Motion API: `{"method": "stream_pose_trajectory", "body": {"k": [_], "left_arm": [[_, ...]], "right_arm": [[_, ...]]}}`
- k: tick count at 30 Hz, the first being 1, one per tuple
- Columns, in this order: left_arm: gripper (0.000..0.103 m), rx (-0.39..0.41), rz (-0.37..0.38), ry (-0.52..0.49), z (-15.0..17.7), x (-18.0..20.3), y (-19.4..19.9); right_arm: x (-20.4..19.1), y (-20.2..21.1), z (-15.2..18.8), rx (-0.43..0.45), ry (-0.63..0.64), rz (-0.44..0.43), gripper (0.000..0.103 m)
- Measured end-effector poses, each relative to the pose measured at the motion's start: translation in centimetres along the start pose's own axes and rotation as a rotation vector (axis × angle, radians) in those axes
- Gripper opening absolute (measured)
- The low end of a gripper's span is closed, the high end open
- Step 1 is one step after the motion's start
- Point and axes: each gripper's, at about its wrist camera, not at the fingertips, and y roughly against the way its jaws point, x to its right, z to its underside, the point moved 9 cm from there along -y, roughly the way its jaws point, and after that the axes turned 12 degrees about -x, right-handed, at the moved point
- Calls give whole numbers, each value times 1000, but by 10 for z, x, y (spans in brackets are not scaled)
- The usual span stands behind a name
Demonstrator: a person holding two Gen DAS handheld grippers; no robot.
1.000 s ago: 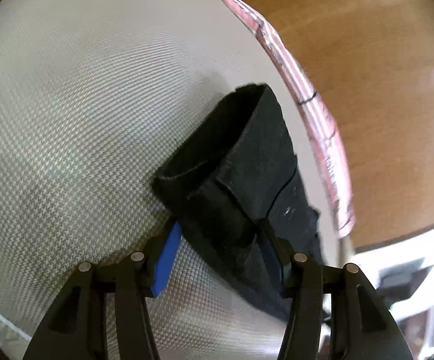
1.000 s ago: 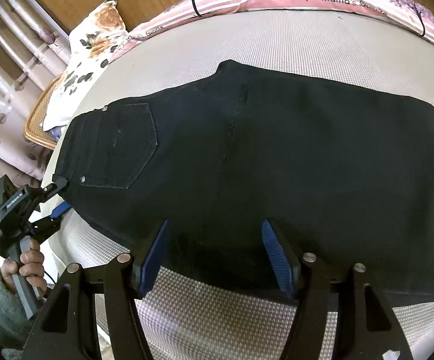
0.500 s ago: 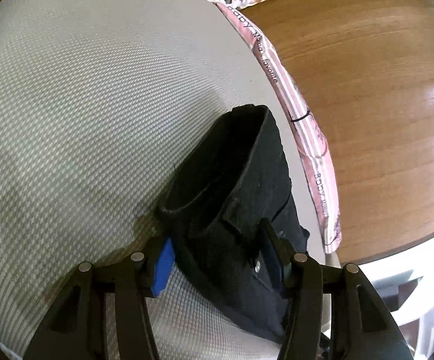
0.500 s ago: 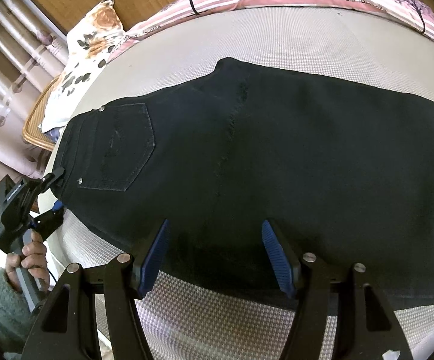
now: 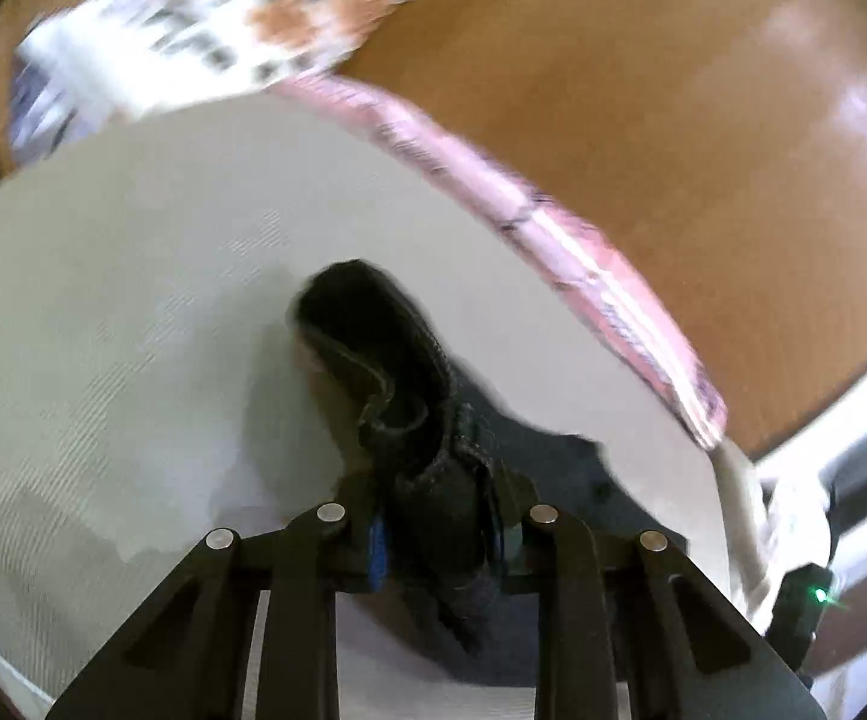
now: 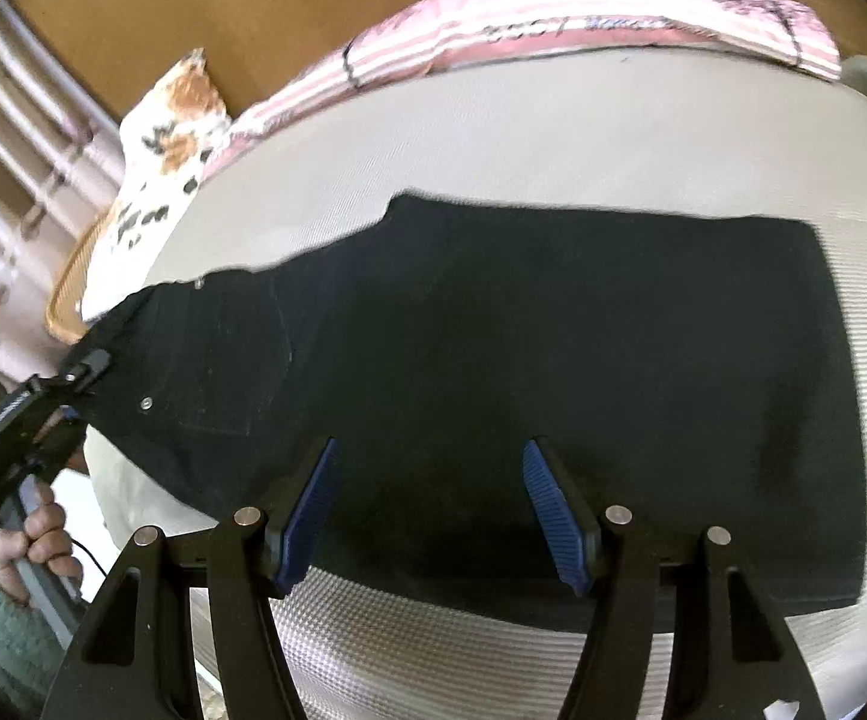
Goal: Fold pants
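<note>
The black denim pants [image 6: 493, 372] lie folded lengthwise on the grey woven bed [image 6: 553, 144], the left hand-held gripper [image 5: 439, 534] clamped on the waistband, the right hand-held gripper [image 6: 433, 504] hovering wide open, crosswise folds not yet done.

Colours and patterns of the bedding, garment and tools

The pants [image 6: 553, 360] are plain black with small silver rivets. The bed cover [image 6: 553, 138] is pale grey with a fine woven texture. The long cushion [image 6: 553, 36] is pink with white stripes and dark lettering. The pillow [image 6: 163, 150] is white with orange and black blotches. The headboard [image 5: 673, 120] is brown wood. Both grippers are black with blue pads [image 6: 550, 510].
</note>
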Motion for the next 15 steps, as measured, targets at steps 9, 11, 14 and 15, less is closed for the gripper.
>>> {"method": "stream_pose_trajectory", "body": {"k": [9, 11, 14, 15], "left_arm": [[24, -79, 164, -309, 11, 172, -34], [24, -121, 192, -370, 26, 204, -52], [24, -203, 213, -475, 59, 249, -86], [24, -231, 213, -496, 69, 257, -96]], "right_arm": [[58, 54, -12, 102, -130, -13, 61], [72, 64, -13, 116, -144, 1, 61], [92, 76, -12, 125, -163, 17, 61], [98, 78, -12, 126, -173, 17, 61]]}}
